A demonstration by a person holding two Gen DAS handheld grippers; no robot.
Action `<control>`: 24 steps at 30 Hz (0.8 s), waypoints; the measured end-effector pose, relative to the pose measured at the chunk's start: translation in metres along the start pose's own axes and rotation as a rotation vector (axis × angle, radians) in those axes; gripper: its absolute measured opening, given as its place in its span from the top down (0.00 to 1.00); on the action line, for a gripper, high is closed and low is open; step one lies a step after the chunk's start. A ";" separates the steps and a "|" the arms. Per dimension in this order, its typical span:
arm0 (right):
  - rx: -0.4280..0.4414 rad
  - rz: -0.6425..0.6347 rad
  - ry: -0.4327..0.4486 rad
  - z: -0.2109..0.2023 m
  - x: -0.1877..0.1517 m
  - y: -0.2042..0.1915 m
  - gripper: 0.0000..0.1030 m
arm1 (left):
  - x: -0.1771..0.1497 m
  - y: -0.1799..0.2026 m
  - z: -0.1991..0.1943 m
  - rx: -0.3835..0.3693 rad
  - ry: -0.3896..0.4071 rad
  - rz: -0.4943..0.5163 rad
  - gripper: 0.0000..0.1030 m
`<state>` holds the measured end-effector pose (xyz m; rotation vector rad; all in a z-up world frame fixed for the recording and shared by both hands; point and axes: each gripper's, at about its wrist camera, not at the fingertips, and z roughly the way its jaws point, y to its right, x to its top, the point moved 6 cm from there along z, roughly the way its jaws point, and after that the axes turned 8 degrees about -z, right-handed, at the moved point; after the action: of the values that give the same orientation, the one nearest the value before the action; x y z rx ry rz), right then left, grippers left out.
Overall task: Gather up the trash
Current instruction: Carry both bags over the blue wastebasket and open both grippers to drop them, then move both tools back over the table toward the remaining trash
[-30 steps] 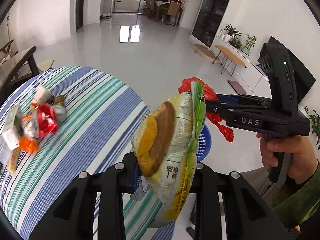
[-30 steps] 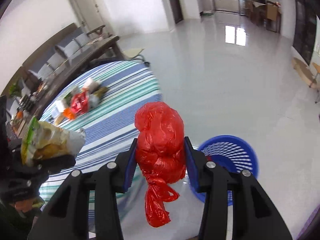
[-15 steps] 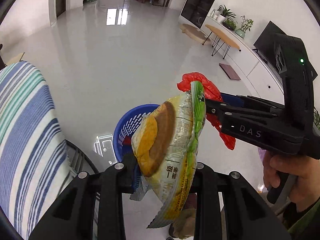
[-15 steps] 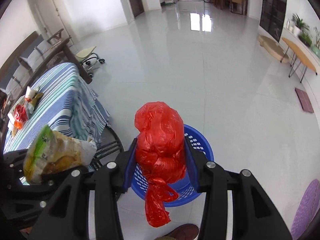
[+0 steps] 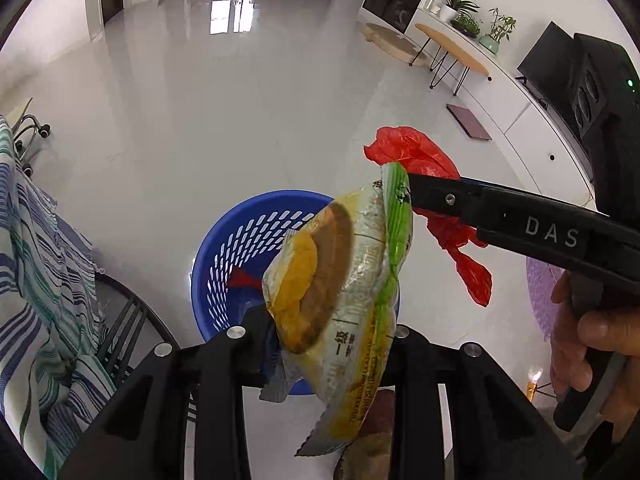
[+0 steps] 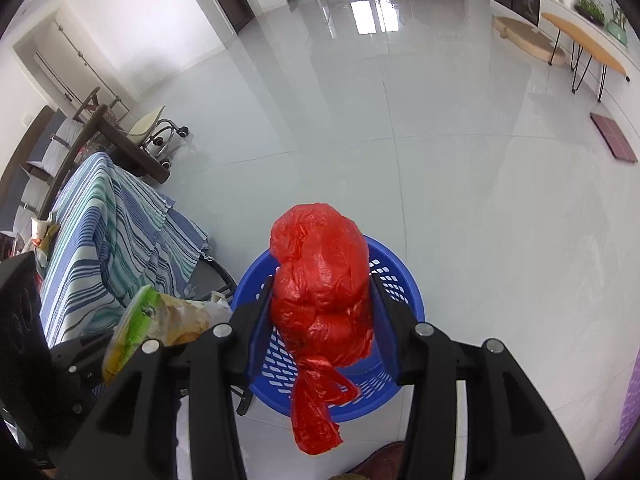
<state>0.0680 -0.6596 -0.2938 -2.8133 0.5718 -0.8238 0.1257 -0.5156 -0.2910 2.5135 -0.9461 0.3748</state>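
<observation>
My left gripper (image 5: 328, 320) has a yellow and green snack packet (image 5: 344, 280) between its pads while its jaws are opening. Below and behind it on the floor stands a blue slotted basket (image 5: 224, 264) with a red scrap (image 5: 242, 280) inside. My right gripper (image 6: 320, 288) has a crumpled red plastic bag (image 6: 320, 280) between its pads, right over the blue basket (image 6: 400, 272); its jaws are opening too. In the left wrist view the right gripper (image 5: 412, 184) comes in from the right with the red bag (image 5: 416, 152). The packet (image 6: 168, 320) shows low on the left in the right wrist view.
A table under a blue and green striped cloth (image 6: 100, 232) stands left of the basket, with more wrappers (image 6: 40, 236) on it. A chair on casters (image 6: 160, 136) is behind it. A person's hand (image 5: 592, 344) holds the right gripper. A purple mat (image 5: 540, 292) lies to the right.
Both grippers swung away from the table and sank toward the blue basket, each carrying its piece of trash. The gaps between both pairs of fingers look slightly wider now.
</observation>
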 end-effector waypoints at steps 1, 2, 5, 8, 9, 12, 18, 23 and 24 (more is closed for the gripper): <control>0.015 0.006 0.002 0.001 0.000 0.001 0.49 | -0.001 0.000 0.002 0.005 0.005 0.003 0.58; 0.017 0.013 0.007 0.000 0.001 0.003 0.35 | -0.002 -0.001 0.003 0.007 0.008 0.003 0.49; 0.015 0.038 0.040 -0.008 0.007 0.009 0.29 | 0.001 -0.003 0.005 0.016 0.025 -0.003 0.33; -0.001 0.045 0.081 -0.022 0.014 0.010 0.25 | 0.002 -0.003 -0.004 0.027 0.053 -0.002 0.24; -0.008 0.038 0.099 -0.029 0.016 0.008 0.22 | 0.003 -0.001 -0.012 0.035 0.080 0.005 0.20; -0.021 0.005 0.156 -0.048 0.021 -0.002 0.15 | 0.002 0.006 -0.042 0.051 0.167 0.032 0.11; -0.023 -0.080 0.260 -0.080 0.019 -0.038 0.04 | -0.013 0.007 -0.117 0.036 0.284 0.037 0.07; 0.007 -0.217 0.307 -0.094 0.010 -0.092 0.04 | -0.036 -0.013 -0.169 0.041 0.326 0.012 0.07; 0.022 -0.250 0.316 -0.096 0.007 -0.105 0.04 | -0.043 -0.023 -0.178 0.057 0.330 0.001 0.07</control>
<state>0.0544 -0.5705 -0.1838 -2.7877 0.2471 -1.3275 0.0919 -0.3911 -0.1591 2.3989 -0.8146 0.7977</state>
